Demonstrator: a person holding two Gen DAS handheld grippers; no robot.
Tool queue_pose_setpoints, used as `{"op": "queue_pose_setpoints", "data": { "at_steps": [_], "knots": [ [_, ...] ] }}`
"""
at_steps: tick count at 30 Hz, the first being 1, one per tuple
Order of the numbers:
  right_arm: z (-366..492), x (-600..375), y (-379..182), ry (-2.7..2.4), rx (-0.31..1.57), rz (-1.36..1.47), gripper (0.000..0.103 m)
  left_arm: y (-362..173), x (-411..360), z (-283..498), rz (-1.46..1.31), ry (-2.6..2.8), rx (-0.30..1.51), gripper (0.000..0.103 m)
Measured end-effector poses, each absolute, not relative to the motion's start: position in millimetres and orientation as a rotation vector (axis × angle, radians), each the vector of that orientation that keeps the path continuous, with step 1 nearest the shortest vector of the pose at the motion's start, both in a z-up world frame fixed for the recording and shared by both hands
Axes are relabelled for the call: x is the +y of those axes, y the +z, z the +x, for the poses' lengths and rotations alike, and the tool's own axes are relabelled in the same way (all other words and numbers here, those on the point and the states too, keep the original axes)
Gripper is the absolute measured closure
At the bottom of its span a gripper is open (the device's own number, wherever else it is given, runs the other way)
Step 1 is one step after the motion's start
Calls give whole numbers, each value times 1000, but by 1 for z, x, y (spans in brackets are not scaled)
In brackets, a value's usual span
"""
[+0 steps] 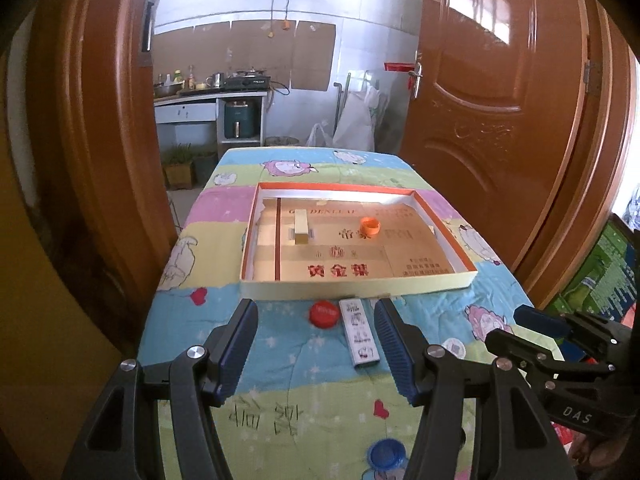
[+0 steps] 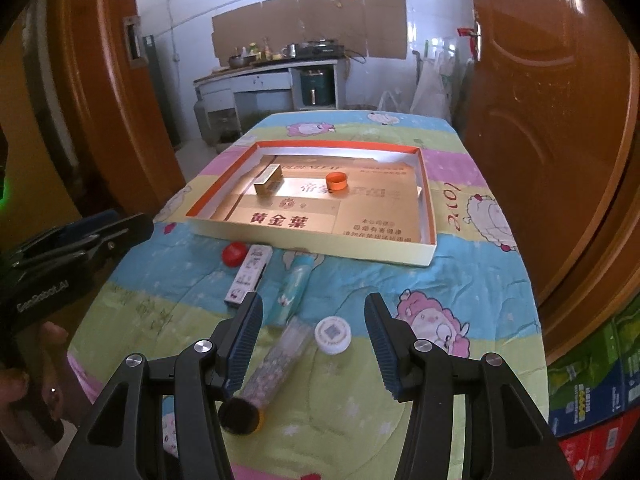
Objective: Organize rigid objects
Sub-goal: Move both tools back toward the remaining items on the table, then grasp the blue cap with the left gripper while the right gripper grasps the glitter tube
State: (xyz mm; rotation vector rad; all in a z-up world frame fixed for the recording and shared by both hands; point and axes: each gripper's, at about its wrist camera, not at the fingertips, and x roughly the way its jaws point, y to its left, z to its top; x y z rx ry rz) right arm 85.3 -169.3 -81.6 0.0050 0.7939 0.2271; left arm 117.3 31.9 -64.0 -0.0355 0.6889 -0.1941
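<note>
Ribbed blue fingers of left gripper and right gripper spread, empty, shallow card tray holding orange ring and gold box, round red cap and flat printed box just before tray, glittery tube, white cap nearer.

A table draped in a cartoon-print quilt carries a shallow tray at twelve o'clock, a red cap beside a slim white box at ten, a teal tube, a clear tube and a white cap near centre, and a blue cap at six.
</note>
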Motion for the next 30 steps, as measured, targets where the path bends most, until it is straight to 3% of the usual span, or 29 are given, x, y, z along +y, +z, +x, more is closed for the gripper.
{"op": "queue_pose_setpoints", "data": {
  "at_steps": [27, 30],
  "knots": [
    [56, -167, -102, 211, 828, 25, 48, -132, 4, 47, 64, -376, 744, 43],
    [57, -167, -105, 212, 838, 30, 48, -142, 1, 47, 76, -387, 757, 48]
  ]
}}
